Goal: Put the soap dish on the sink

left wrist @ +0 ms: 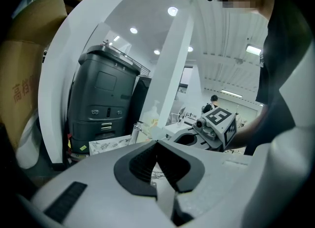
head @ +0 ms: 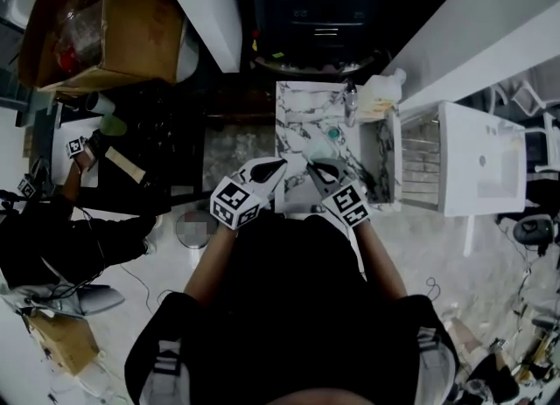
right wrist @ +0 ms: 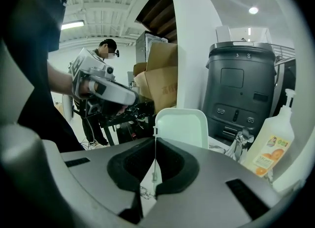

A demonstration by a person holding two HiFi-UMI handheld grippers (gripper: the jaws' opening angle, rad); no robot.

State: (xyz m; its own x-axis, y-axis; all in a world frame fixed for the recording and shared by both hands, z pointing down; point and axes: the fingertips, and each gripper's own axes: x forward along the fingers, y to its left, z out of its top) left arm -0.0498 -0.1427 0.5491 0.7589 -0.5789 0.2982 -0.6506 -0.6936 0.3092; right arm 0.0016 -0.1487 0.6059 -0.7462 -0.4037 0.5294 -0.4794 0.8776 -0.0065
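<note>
Soap dish point(right wrist: 180, 126) sits pinched upright in right tool point(right wrist: 155, 146), frame centre; left tool point(left wrist: 157, 148) is pressed together, empty.

Recessed ceiling lights point(left wrist: 172, 11) are glowing above a dark grey copier point(left wrist: 101, 104); a cardboard box point(head: 114, 18) is sitting beside a white column point(left wrist: 174, 69).

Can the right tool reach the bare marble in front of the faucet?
Probably yes: the right tool, shut on the soap dish, hangs over the marble top; nothing lies between it and the faucet.
</note>
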